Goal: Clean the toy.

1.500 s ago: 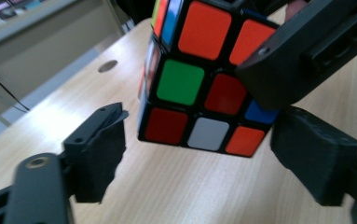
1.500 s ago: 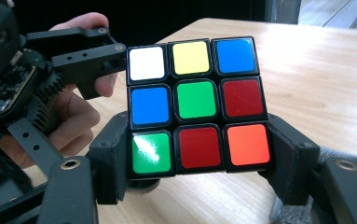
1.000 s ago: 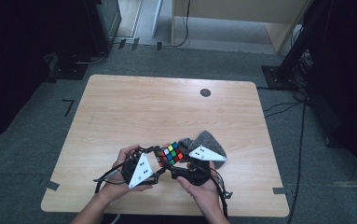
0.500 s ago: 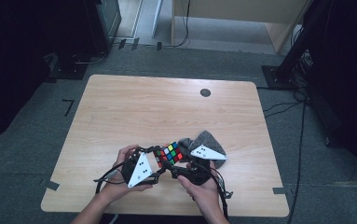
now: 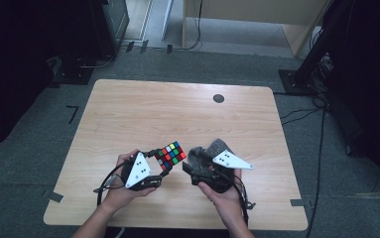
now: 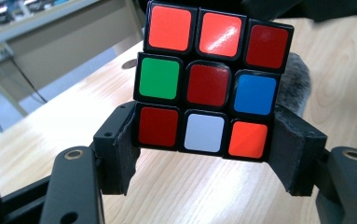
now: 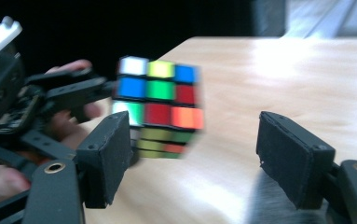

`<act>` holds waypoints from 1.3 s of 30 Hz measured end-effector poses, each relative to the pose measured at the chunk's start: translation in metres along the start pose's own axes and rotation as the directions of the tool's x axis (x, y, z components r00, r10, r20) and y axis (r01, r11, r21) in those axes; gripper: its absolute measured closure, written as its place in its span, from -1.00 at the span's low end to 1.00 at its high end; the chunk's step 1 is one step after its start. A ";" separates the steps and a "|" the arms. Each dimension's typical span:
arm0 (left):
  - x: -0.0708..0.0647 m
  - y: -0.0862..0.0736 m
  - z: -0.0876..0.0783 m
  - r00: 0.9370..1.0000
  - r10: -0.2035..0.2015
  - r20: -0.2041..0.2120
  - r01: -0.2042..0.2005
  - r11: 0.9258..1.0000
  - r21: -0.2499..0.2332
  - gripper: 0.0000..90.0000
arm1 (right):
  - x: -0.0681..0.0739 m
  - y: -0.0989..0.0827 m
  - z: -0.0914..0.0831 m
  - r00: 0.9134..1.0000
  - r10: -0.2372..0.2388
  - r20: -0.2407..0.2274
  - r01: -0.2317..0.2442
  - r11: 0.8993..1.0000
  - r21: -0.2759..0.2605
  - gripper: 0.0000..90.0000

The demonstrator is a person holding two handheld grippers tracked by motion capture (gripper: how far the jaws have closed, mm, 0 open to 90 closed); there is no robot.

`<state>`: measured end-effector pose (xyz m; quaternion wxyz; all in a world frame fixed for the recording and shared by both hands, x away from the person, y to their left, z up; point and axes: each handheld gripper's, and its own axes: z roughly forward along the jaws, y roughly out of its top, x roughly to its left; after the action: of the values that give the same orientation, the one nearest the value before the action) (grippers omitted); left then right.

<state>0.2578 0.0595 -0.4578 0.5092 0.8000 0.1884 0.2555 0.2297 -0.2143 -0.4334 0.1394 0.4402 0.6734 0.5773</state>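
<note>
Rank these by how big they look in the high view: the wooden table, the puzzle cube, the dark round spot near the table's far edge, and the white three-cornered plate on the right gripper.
1. Wooden table, by far the largest.
2. Puzzle cube and white three-cornered plate look about alike; I won't rank them.
3. Dark round spot, the smallest.

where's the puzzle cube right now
In the high view the puzzle cube sits near the table's front edge, clamped in the left gripper, just left of the open right gripper.

In my right gripper view the cube is smeared with blur; the grey furry thing sits mostly hidden behind it in the left gripper view.
</note>
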 end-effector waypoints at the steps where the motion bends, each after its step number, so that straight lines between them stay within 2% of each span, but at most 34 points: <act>1: 0.003 0.000 -0.001 1.000 -0.017 -0.003 0.017 1.000 -0.002 -0.25 | -0.005 0.001 -0.002 1.000 0.003 0.017 -0.003 1.000 -0.011 -0.35; 3: 0.006 -0.001 -0.002 0.999 -0.040 0.000 0.040 0.999 -0.002 -0.25 | -0.014 0.000 -0.004 0.995 -0.036 0.090 0.037 0.999 -0.011 -0.31; 4: 0.007 -0.002 -0.002 0.999 -0.050 -0.002 0.050 0.999 -0.002 -0.25 | -0.019 -0.003 -0.003 0.989 -0.063 0.135 0.063 0.998 -0.001 -0.30; 6: 0.009 -0.002 -0.002 0.998 -0.062 -0.001 0.062 0.998 0.001 -0.25 | -0.030 -0.010 0.002 0.968 -0.123 0.218 0.113 0.992 0.054 -0.29; 7: 0.009 -0.002 -0.002 0.998 -0.067 0.000 0.067 0.998 0.001 -0.25 | -0.038 -0.017 0.007 0.955 -0.137 0.262 0.116 0.989 0.097 -0.29; 10: 0.009 -0.003 -0.001 0.997 -0.072 0.003 0.072 0.997 0.006 -0.25 | -0.057 -0.034 0.018 0.927 -0.168 0.334 0.108 0.976 0.191 -0.26; 11: 0.009 -0.003 -0.001 0.997 -0.072 0.004 0.072 0.997 0.006 -0.25 | -0.059 -0.039 0.020 0.907 -0.199 0.371 0.127 0.970 0.210 -0.12; 12: 0.009 -0.004 -0.001 0.997 -0.073 0.004 0.073 0.997 0.007 -0.25 | -0.060 -0.042 0.021 0.894 -0.219 0.391 0.141 0.966 0.219 -0.04; 13: 0.009 -0.004 -0.001 0.997 -0.077 0.005 0.077 0.997 0.008 -0.26 | -0.062 -0.045 0.023 0.892 -0.225 0.393 0.144 0.964 0.225 0.00; 15: 0.010 -0.004 -0.002 0.996 -0.089 0.007 0.089 0.996 0.008 -0.25 | -0.063 -0.046 0.025 0.908 -0.210 0.362 0.132 0.964 0.230 0.04; 16: 0.010 -0.004 -0.002 0.995 -0.095 0.008 0.095 0.995 0.009 -0.26 | -0.064 -0.047 0.026 0.911 -0.210 0.355 0.128 0.962 0.242 0.04; 20: 0.012 -0.004 -0.002 0.993 -0.121 0.013 0.121 0.993 0.007 -0.26 | -0.070 -0.057 0.034 0.917 -0.220 0.331 0.106 0.938 0.331 -0.08; 22: 0.013 -0.004 -0.003 0.992 -0.126 0.016 0.126 0.992 0.005 -0.26 | -0.068 -0.061 0.036 0.910 -0.247 0.333 0.129 0.932 0.337 -0.11; 24: 0.013 -0.004 -0.004 0.991 -0.129 0.037 0.129 0.992 0.001 -0.25 | -0.066 -0.061 0.037 0.902 -0.262 0.342 0.137 0.928 0.347 -0.14; 28: 0.011 -0.002 -0.004 0.990 -0.124 0.067 0.124 0.992 -0.002 -0.25 | -0.063 -0.063 0.040 0.892 -0.256 0.371 0.124 0.931 0.344 -0.17; 34: 0.008 -0.001 -0.004 0.988 -0.111 0.110 0.113 0.994 -0.012 -0.25 | -0.064 -0.063 0.040 0.898 -0.248 0.363 0.118 0.932 0.343 -0.09; 37: 0.006 0.000 -0.004 0.990 -0.100 0.103 0.102 0.995 -0.018 -0.26 | -0.065 -0.062 0.039 0.896 -0.232 0.379 0.103 0.938 0.332 0.11; 39: 0.006 0.001 -0.004 0.988 -0.097 0.118 0.100 0.995 -0.022 -0.26 | -0.066 -0.062 0.038 0.891 -0.237 0.388 0.106 0.938 0.331 0.26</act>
<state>0.2597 0.0655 -0.4544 0.5425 0.7961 0.1939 0.1853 0.2671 -0.2359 -0.5218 0.2640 0.5086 0.7437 0.3443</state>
